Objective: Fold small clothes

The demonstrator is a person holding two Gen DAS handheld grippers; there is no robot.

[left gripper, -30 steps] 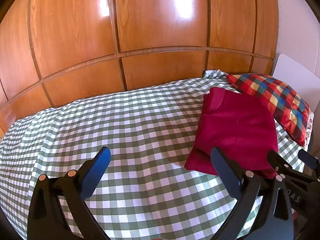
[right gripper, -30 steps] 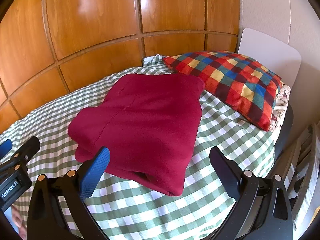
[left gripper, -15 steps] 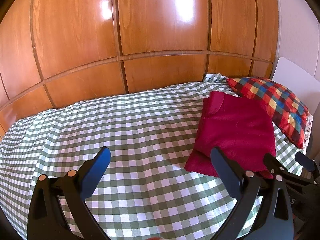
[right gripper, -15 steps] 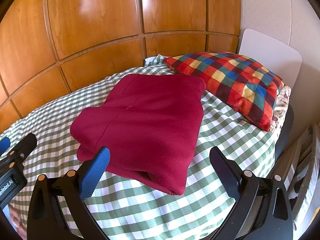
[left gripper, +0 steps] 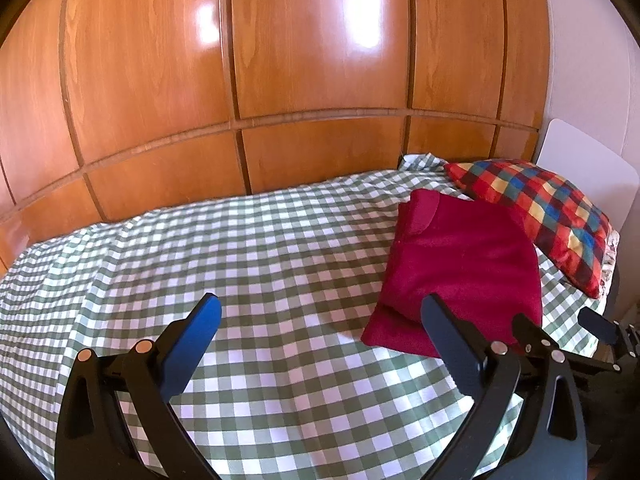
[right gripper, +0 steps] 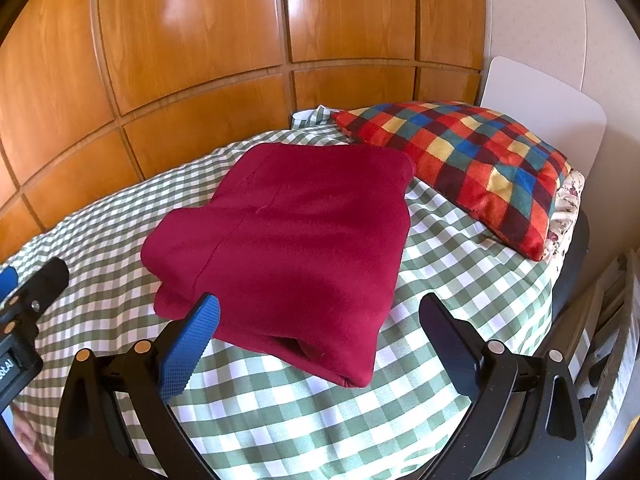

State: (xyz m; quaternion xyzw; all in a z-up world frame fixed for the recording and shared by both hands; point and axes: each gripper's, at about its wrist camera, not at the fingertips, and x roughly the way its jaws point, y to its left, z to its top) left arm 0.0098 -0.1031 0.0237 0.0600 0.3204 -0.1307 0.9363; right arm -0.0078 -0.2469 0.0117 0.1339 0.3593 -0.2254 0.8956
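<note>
A dark red garment (right gripper: pixel 296 232) lies folded into a thick rectangle on the green-and-white checked bed (right gripper: pixel 460 264). It also shows in the left wrist view (left gripper: pixel 460 264), on the right of the bed (left gripper: pixel 260 280). My right gripper (right gripper: pixel 318 312) is open and empty, held just in front of the garment's near edge without touching it. My left gripper (left gripper: pixel 320 312) is open and empty above bare bedding, left of the garment. The right gripper's fingers (left gripper: pixel 532 332) show at the right edge of the left wrist view.
A multicoloured checked pillow (right gripper: pixel 472 160) lies at the head of the bed, just right of the garment, also in the left wrist view (left gripper: pixel 540 208). A white headboard (right gripper: pixel 540 100) stands behind it. Wooden wardrobe panels (left gripper: pixel 280 80) run along the bed's far side.
Both grippers have drawn back and lifted slightly from the folded garment, so it sits a little farther off in both views. The garment has not moved.
</note>
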